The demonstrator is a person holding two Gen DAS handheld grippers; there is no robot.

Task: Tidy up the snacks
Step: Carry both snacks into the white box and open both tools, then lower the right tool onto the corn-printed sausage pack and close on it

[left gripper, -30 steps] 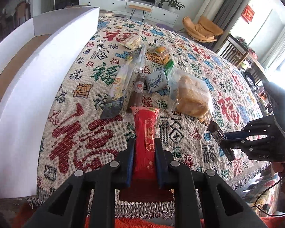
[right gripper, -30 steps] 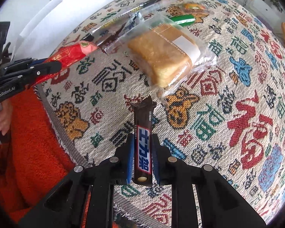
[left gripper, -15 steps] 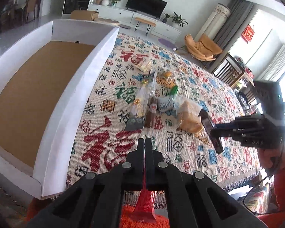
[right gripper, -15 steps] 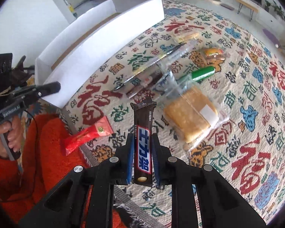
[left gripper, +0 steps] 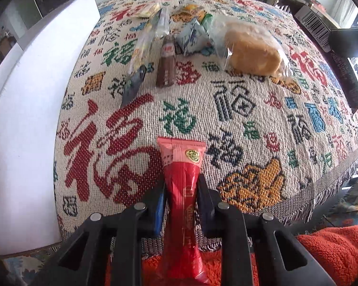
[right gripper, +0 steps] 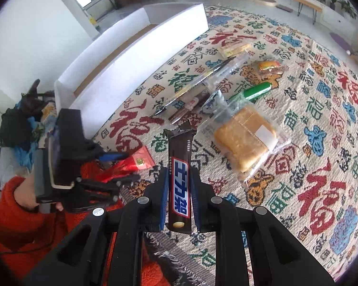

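Observation:
My left gripper (left gripper: 181,186) is shut on a red snack stick (left gripper: 182,190) and holds it over the near edge of the patterned cloth; it also shows in the right wrist view (right gripper: 128,164). My right gripper (right gripper: 179,186) is shut on a dark brown chocolate bar (right gripper: 179,171), held above the cloth; the bar shows at the upper right of the left wrist view (left gripper: 315,23). The white box (right gripper: 131,54) with a brown floor stands at the left of the cloth (left gripper: 47,83).
On the cloth lie a bagged bread slice (left gripper: 250,47), a brown stick pack (left gripper: 165,69), a long clear pack (left gripper: 143,47), a small blue-white pouch (left gripper: 193,38), a green tube (right gripper: 253,93) and small biscuits (right gripper: 267,66). The cloth's fringed edge (left gripper: 322,186) runs near me.
The left gripper has dropped low and close to the cloth's near edge, with the red stick again seen between its fingers. The right gripper has risen and pulled back with the chocolate bar.

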